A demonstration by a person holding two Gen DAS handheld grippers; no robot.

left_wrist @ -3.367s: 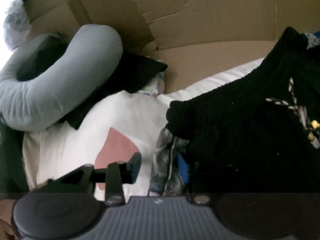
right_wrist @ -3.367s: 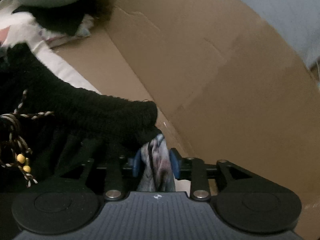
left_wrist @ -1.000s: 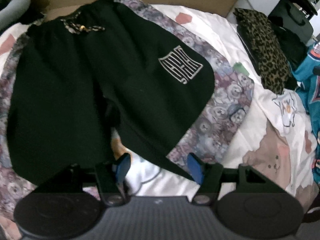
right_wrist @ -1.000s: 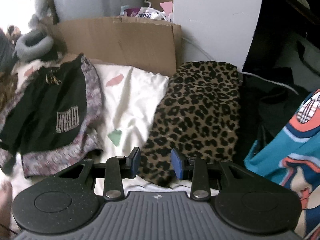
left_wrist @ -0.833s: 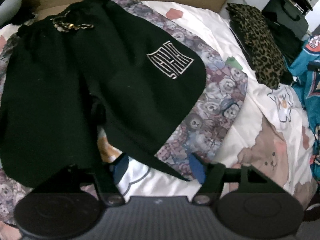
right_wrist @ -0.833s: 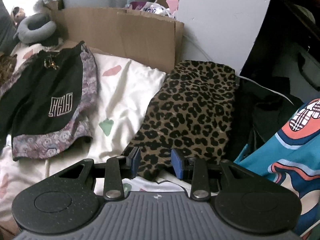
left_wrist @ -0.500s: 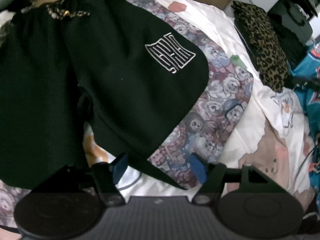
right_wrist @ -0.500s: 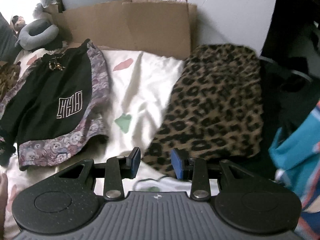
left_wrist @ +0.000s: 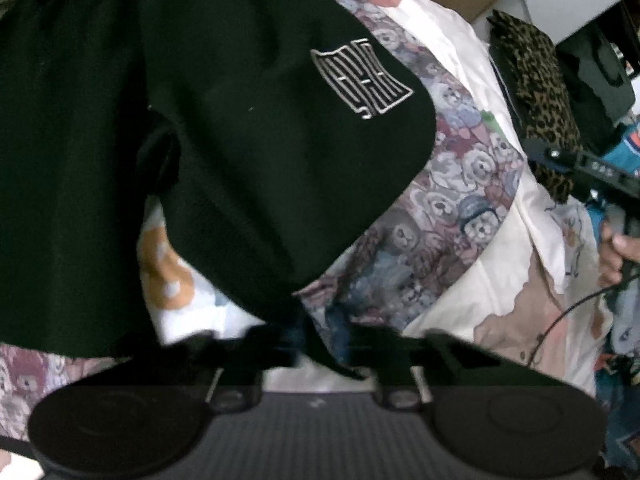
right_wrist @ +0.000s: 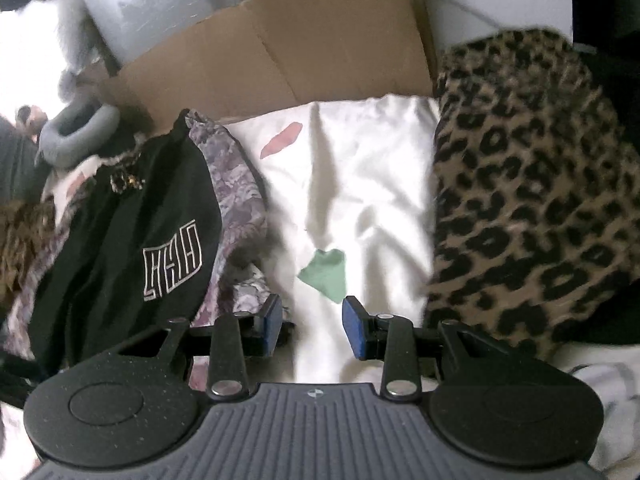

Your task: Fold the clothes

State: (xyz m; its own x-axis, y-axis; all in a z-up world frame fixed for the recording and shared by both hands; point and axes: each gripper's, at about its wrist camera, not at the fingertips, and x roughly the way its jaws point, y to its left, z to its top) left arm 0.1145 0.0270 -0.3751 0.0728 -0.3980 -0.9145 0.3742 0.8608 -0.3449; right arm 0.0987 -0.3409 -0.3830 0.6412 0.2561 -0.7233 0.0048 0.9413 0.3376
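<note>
Black shorts (left_wrist: 224,152) lying spread over bear-print fabric (left_wrist: 440,216) on white bedding (right_wrist: 360,184), filling left and centre. Left gripper (left_wrist: 316,340), having just been closing, now pinching the near hem of those shorts together with the printed edge. Right gripper (right_wrist: 308,320) hovering part-spread over bare sheet, clasping nothing. Leopard-print cloth (right_wrist: 528,200) crowding the right side; cardboard box (right_wrist: 288,52) and grey neck pillow (right_wrist: 76,132) sitting beyond, at far left.
</note>
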